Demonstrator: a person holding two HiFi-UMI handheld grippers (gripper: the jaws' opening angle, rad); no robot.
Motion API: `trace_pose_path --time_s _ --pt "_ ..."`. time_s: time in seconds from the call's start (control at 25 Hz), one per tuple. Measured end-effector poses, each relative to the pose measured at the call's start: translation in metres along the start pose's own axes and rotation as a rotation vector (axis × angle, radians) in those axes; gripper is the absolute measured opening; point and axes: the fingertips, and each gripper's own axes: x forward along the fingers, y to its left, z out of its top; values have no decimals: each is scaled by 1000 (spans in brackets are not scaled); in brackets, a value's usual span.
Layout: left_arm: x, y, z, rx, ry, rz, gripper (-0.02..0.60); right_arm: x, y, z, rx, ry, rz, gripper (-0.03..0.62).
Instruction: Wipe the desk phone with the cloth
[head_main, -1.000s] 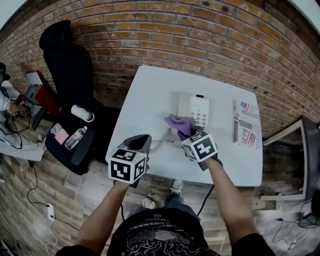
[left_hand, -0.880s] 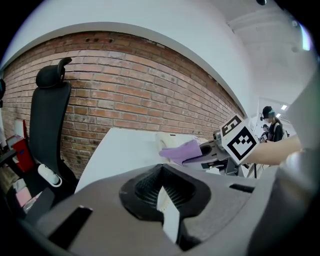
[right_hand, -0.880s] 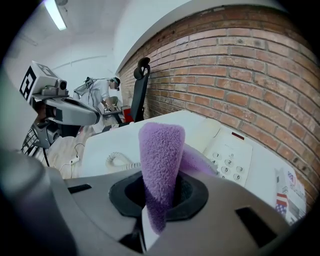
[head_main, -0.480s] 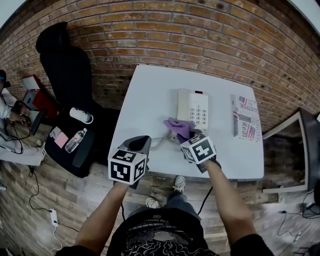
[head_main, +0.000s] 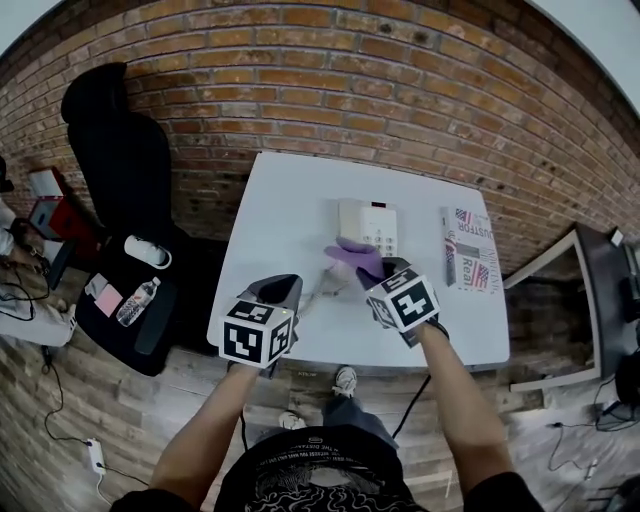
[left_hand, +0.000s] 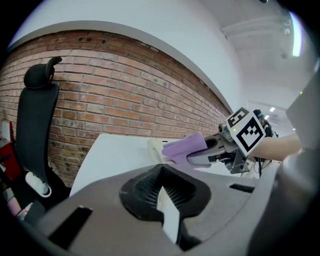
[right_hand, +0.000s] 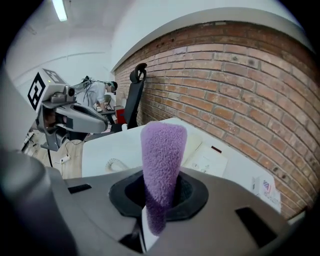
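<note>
The white desk phone (head_main: 368, 225) sits mid-table on the white desk (head_main: 290, 210), with its coiled cord (head_main: 318, 290) trailing toward me. My right gripper (head_main: 378, 270) is shut on a purple cloth (head_main: 355, 255), and the cloth hangs at the phone's near left corner. In the right gripper view the cloth (right_hand: 162, 160) stands up out of the jaws, with the phone (right_hand: 207, 159) beyond it. My left gripper (head_main: 283, 285) hovers at the desk's near left edge, shut and holding nothing. The left gripper view shows the cloth (left_hand: 182, 147) in front of the phone (left_hand: 156, 148).
A printed box (head_main: 468, 250) lies to the right of the phone. A brick wall (head_main: 350, 90) backs the desk. To the left stand a black office chair (head_main: 115, 140), a white roll (head_main: 147, 252) and a water bottle (head_main: 138, 300).
The head view has shifted, so the desk sits lower and further left. The right gripper with the cloth has edged slightly right along the phone's near edge. The left gripper has held still.
</note>
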Motion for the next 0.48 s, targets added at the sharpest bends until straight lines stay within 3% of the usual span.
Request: trace_pose_path --time_s 0.24,0.48 --pt "12 -5 18 0 -26 -21 5 -24 -37 31 -39 -18 -34 47" --pt "42 5 29 -12 -21 7 5 -22 -72 56 -99 -30 0 46"
